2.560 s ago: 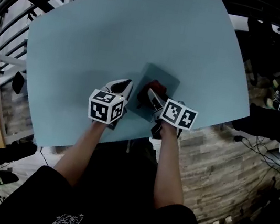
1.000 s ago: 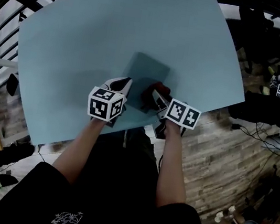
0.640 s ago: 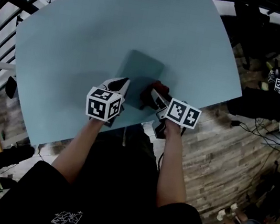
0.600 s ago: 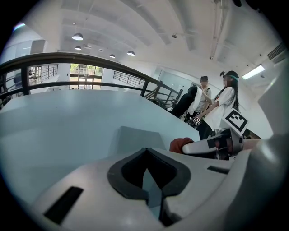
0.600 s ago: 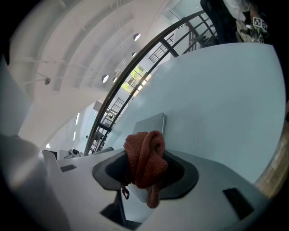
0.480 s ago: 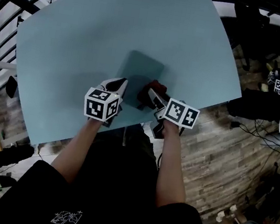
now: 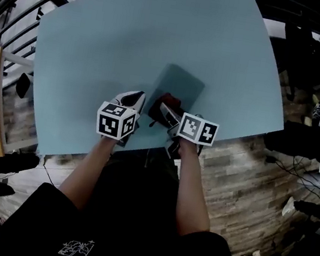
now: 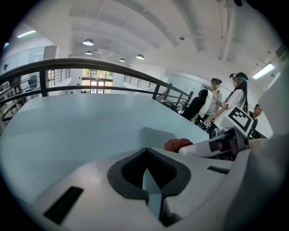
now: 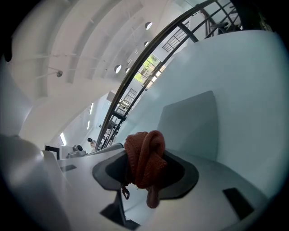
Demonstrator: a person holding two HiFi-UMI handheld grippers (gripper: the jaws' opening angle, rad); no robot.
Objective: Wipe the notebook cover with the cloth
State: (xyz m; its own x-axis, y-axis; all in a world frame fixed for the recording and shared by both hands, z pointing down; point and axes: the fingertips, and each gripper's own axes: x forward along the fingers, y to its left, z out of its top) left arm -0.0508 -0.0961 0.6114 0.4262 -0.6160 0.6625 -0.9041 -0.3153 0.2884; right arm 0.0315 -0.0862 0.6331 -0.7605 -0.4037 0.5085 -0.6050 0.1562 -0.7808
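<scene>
A grey-blue notebook lies flat near the front of the pale blue table. My right gripper is shut on a bunched red cloth, which sits at the notebook's near left corner. In the right gripper view the cloth fills the jaws, with the notebook just ahead. My left gripper is shut and holds nothing, over the table just left of the notebook. From the left gripper view, the notebook, the cloth and the right gripper show ahead to the right.
The table's front edge runs just behind both grippers, above a wooden floor. A dark railing curves beyond the far side. People stand to the right of the table.
My right gripper has carried the cloth leftward along the notebook's near part, from its right side to its left corner. The left gripper has stayed beside the notebook. The head view has shifted.
</scene>
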